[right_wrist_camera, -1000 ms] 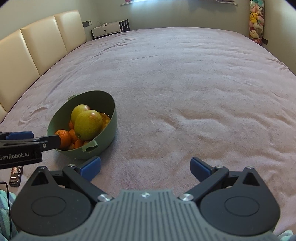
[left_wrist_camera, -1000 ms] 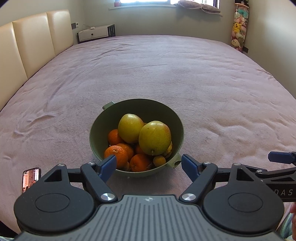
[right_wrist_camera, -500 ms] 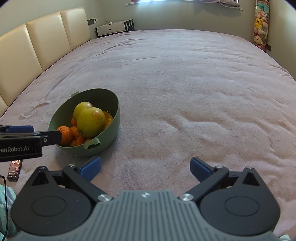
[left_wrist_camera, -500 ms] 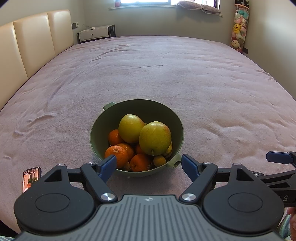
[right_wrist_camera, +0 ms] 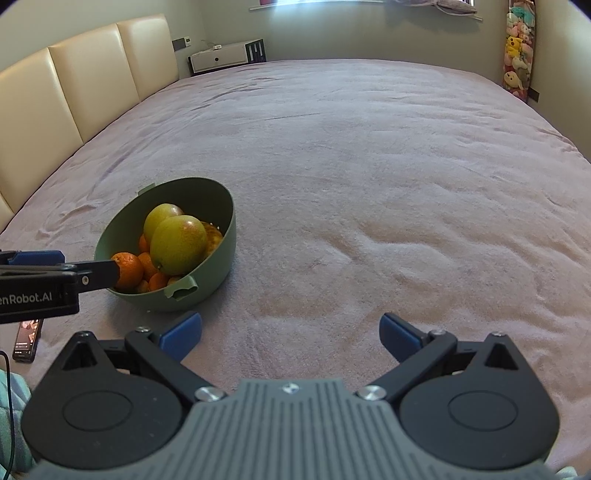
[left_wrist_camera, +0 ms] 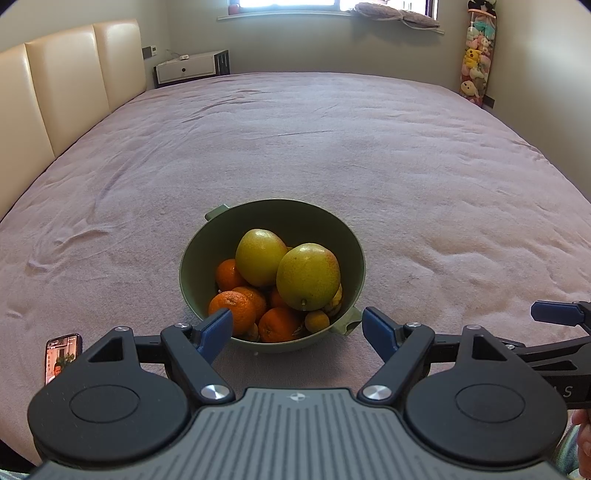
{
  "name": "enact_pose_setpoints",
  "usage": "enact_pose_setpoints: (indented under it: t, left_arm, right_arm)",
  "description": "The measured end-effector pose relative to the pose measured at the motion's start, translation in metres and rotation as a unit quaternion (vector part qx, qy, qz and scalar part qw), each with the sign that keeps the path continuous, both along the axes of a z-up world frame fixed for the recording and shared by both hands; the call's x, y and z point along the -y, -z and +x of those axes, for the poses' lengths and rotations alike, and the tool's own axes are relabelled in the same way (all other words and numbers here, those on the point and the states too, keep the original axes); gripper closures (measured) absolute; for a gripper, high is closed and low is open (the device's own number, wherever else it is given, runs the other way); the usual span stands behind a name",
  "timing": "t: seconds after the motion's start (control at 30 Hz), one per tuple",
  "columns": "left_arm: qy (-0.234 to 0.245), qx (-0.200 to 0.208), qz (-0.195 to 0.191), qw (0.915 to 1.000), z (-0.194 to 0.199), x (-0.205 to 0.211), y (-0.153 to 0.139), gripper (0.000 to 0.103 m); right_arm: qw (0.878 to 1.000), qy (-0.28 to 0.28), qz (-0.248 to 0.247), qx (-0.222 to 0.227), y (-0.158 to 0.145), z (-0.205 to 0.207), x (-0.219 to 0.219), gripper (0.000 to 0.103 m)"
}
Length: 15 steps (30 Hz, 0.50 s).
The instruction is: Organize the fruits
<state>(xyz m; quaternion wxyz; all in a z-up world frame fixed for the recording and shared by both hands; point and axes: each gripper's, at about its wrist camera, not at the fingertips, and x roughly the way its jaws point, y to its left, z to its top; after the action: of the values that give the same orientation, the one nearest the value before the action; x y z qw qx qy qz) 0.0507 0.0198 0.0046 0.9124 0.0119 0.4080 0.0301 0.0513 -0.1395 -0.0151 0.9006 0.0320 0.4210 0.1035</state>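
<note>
The green bowl [left_wrist_camera: 272,214] of oranges [left_wrist_camera: 238,309] and two yellow-green fruits [left_wrist_camera: 307,277] sat near the bed's [left_wrist_camera: 332,147] near edge. The left hand-held gripper [left_wrist_camera: 296,328] hung released just before it, the right hand-held gripper [right_wrist_camera: 290,332] released over bare bedspread. A phone [left_wrist_camera: 62,356] lay near-left.

Home bedroom — wide bed [left_wrist_camera: 295,140] with padded headboard [left_wrist_camera: 70,77], nightstand [left_wrist_camera: 188,68], hanging plush toys [left_wrist_camera: 476,59], window sill [left_wrist_camera: 280,6].
</note>
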Motion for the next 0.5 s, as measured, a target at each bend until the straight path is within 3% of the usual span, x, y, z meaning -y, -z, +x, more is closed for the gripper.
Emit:
enact_pose_setpoints:
  t: [0.5]
  left_arm:
    - [0.001,0.002,-0.001,1.0,-0.0012,0.002,-0.0036,0.01]
  right_arm:
    - [1.0,0.001,-0.001,0.001,-0.0007,-0.0004,-0.0002,0.004]
